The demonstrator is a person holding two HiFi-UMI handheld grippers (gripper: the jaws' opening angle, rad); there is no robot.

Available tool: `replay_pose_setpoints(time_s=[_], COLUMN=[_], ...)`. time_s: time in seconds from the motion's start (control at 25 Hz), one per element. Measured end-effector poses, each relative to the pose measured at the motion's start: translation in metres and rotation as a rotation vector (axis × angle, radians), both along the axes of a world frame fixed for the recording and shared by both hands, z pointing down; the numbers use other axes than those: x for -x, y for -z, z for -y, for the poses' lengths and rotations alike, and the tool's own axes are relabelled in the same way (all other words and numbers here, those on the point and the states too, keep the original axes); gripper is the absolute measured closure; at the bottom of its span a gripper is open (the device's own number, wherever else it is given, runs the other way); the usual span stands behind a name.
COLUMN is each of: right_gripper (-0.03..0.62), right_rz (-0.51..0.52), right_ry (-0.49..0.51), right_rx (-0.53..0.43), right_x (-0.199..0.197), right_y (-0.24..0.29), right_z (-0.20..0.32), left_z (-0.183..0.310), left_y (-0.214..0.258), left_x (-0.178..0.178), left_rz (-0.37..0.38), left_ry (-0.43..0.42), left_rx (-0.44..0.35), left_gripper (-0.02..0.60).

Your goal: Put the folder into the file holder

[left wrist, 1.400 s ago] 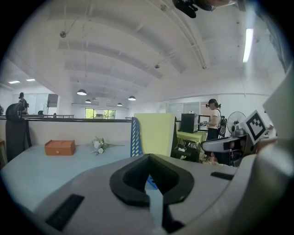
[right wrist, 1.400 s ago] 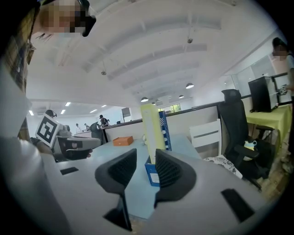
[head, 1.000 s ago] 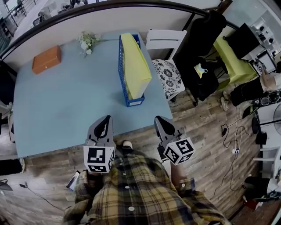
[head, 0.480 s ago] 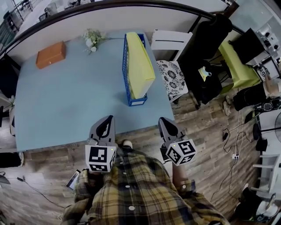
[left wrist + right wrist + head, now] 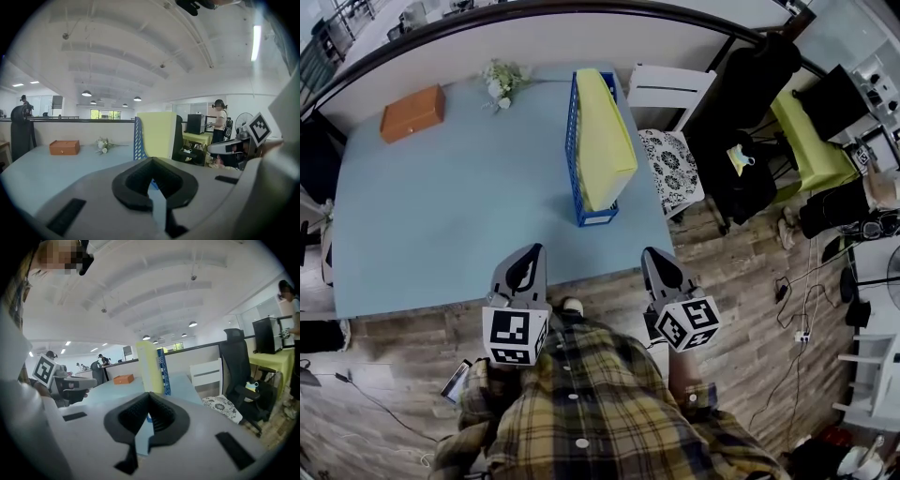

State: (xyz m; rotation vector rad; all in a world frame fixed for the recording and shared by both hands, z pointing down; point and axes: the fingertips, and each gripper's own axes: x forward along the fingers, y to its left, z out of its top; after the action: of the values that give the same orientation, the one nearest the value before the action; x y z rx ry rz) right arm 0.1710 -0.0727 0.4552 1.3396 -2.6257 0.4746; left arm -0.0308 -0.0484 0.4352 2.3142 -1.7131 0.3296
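A yellow folder (image 5: pixel 605 141) stands upright inside the blue file holder (image 5: pixel 575 141) at the far right of the light blue table (image 5: pixel 441 216). It shows ahead in both gripper views, as the folder (image 5: pixel 157 133) in the holder (image 5: pixel 138 140) and as the folder (image 5: pixel 150 366) beside the holder's blue wall (image 5: pixel 163 366). My left gripper (image 5: pixel 526 258) and right gripper (image 5: pixel 657 260) hover at the table's near edge, well short of the holder. Both are shut with nothing in them, seen also as left gripper (image 5: pixel 151 160) and right gripper (image 5: pixel 150 394).
An orange box (image 5: pixel 412 112) and a small flower bunch (image 5: pixel 504 82) lie at the table's far side. Right of the table stand a white chair (image 5: pixel 670 89) with a patterned cushion (image 5: pixel 670 173), a black office chair (image 5: pixel 750 94) and a yellow-green desk (image 5: pixel 806 131). Cables lie on the wooden floor (image 5: pixel 787 281).
The head view has shifted slightly, so the table and holder appear a little further right. Both grippers keep their places at the table's near edge.
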Motion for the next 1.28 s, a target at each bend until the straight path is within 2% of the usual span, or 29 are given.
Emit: replay_pose_setpoints(time_s=[1.28], right_gripper=[0.592], right_rz=[0.002], right_ry=[-0.021], right_rx=[-0.018], right_x=[-0.0087], right_y=[0.0002], right_z=[0.004], left_z=[0.0031], left_y=[-0.0029], left_x=[-0.0007], left_rz=[0.006], left_ry=[0.011], left_rx=[0.0], left_gripper=[0.591])
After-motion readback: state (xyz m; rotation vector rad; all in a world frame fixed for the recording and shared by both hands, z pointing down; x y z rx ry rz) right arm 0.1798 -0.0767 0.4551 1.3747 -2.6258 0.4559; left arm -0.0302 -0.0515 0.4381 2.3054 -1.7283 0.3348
